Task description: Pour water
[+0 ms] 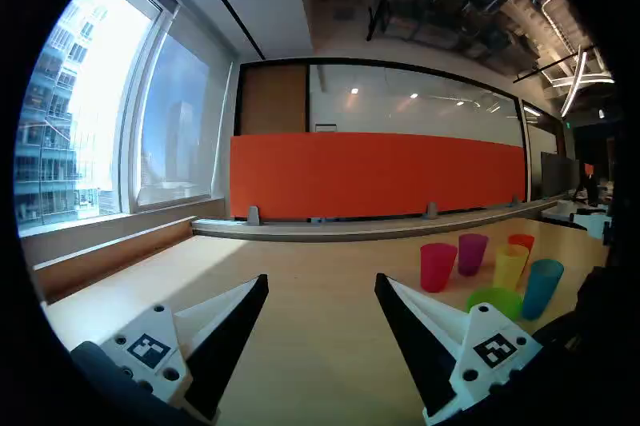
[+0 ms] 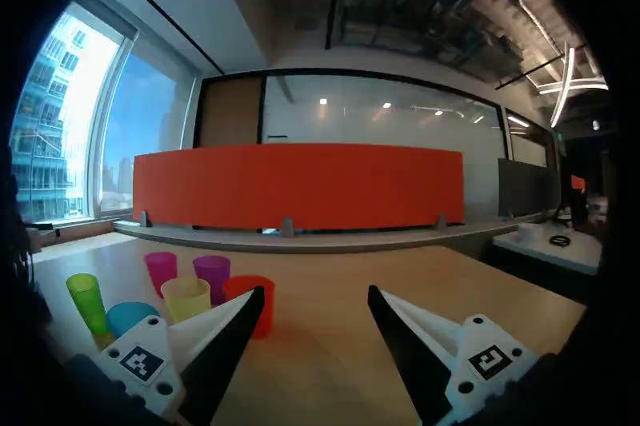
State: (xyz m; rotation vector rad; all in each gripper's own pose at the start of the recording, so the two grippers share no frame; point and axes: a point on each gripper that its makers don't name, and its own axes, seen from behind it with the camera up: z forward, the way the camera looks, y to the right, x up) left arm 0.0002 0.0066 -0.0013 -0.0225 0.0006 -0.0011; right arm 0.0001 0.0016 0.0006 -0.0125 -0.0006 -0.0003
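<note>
Several plastic cups stand in a cluster on the wooden table (image 1: 320,266). In the left gripper view they sit to the right: a pink cup (image 1: 438,266), purple cup (image 1: 472,254), orange cup (image 1: 521,241), yellow cup (image 1: 510,266), teal cup (image 1: 542,288) and green cup (image 1: 494,300). My left gripper (image 1: 320,282) is open, empty and left of them. In the right gripper view the cluster is at the left: green cup (image 2: 86,302), teal cup (image 2: 128,316), yellow cup (image 2: 186,296), pink cup (image 2: 161,269), purple cup (image 2: 212,268) and orange cup (image 2: 264,310). My right gripper (image 2: 314,294) is open and empty; its left finger overlaps the orange cup.
An orange divider panel (image 1: 376,174) runs along the table's far edge on a grey rail (image 2: 304,238). Large windows (image 1: 88,130) fill the left wall. A neighbouring desk (image 2: 552,246) with items stands at the right.
</note>
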